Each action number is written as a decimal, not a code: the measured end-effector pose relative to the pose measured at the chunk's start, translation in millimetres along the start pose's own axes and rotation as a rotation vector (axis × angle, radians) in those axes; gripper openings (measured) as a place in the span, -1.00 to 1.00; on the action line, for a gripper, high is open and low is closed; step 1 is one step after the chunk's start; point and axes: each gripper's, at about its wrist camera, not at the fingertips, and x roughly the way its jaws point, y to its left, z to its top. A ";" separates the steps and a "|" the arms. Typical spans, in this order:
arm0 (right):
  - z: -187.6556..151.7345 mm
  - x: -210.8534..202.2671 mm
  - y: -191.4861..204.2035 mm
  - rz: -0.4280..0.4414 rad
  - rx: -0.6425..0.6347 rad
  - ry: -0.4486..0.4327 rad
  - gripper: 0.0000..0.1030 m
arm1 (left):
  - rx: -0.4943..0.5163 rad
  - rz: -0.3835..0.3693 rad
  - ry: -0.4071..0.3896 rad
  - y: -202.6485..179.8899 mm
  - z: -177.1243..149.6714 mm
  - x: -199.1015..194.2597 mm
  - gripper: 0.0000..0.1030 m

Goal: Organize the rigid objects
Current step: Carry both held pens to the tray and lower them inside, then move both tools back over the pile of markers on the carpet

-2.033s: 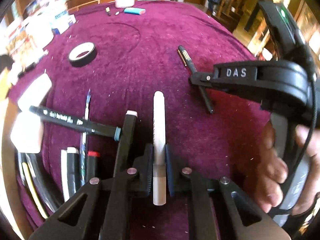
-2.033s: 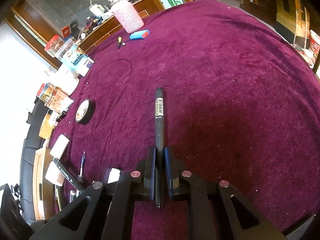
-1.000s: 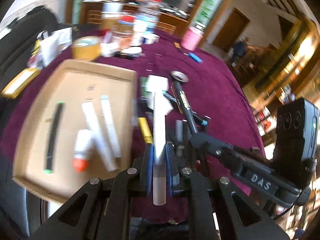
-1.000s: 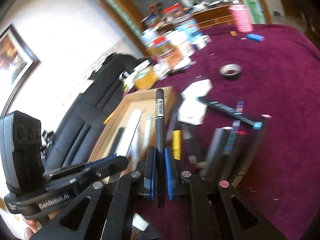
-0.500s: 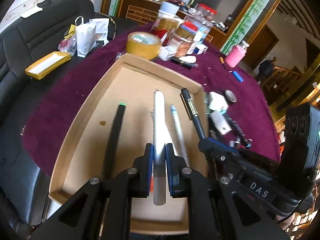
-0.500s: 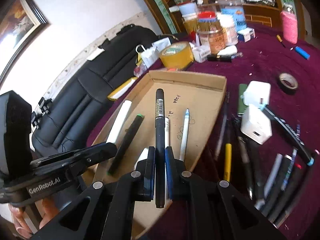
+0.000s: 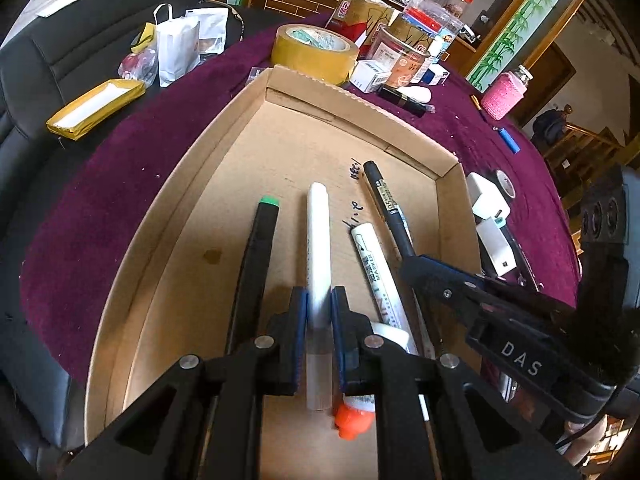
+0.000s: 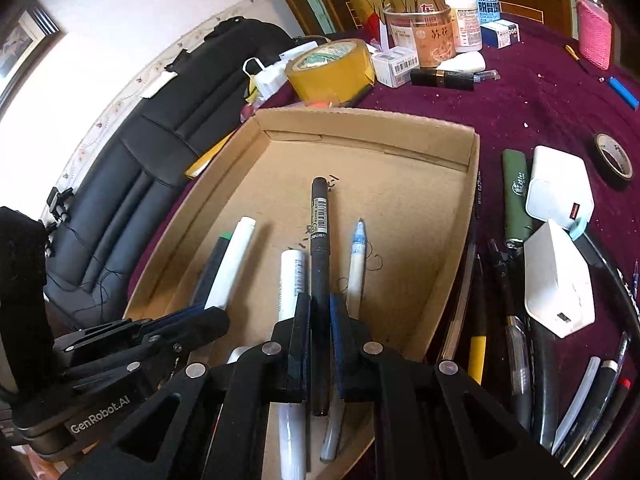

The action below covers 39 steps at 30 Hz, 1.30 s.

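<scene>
My left gripper (image 7: 319, 312) is shut on a white marker (image 7: 318, 240) and holds it low over the floor of a cardboard tray (image 7: 280, 92). My right gripper (image 8: 320, 312) is shut on a black pen (image 8: 320, 248) over the same tray (image 8: 400, 128). In the tray lie a black marker with a green cap (image 7: 260, 256), a white marker with an orange cap (image 7: 376, 272) and a light blue pen (image 8: 356, 264). The right gripper (image 7: 412, 260) with its black pen (image 7: 386, 208) shows at the right of the left wrist view. The left gripper (image 8: 208, 320) shows at the lower left of the right wrist view.
The tray sits on a purple tablecloth (image 8: 520, 92). Right of it lie several pens (image 8: 512, 300), a green tube (image 8: 516, 196), two white chargers (image 8: 558, 280) and a tape ring (image 8: 614, 156). Behind it stand a yellow tape roll (image 7: 314, 52) and jars (image 8: 424, 36). A black sofa (image 7: 80, 40) is left.
Both grippers have moved from the open tablecloth to over the tray and come down lower toward its floor, each still holding its pen.
</scene>
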 end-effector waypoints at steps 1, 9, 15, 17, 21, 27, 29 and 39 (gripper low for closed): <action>0.4 0.6 0.8 -0.013 -0.008 -0.002 -0.79 | 0.000 0.003 0.003 0.4 0.6 1.8 -0.77; 2.4 6.8 9.5 -0.065 -0.055 0.014 -0.79 | 0.003 0.018 0.012 -0.3 2.3 8.8 -0.76; 1.7 7.5 12.8 -0.081 -0.067 0.011 -0.78 | -0.007 0.037 -0.008 2.0 -0.7 4.6 -0.71; 0.6 4.3 10.6 -0.069 -0.055 0.006 -0.75 | -0.011 0.032 -0.018 4.1 -3.1 2.2 -0.50; -8.7 -17.1 6.7 -0.026 -0.030 -0.039 -0.43 | 0.005 0.026 -0.049 0.4 -6.4 -8.4 -0.24; -37.0 -70.7 -3.4 0.036 -0.001 -0.136 -0.40 | 0.032 -0.001 -0.157 -18.2 -15.2 -40.1 -0.11; -51.9 -87.9 -18.7 0.044 0.048 -0.163 -0.40 | 0.061 -0.026 -0.189 -34.0 -22.5 -48.8 0.05; -106.1 -146.5 -138.6 -0.223 0.360 -0.193 -0.41 | 0.321 -0.179 -0.127 -147.1 -60.2 -32.8 0.14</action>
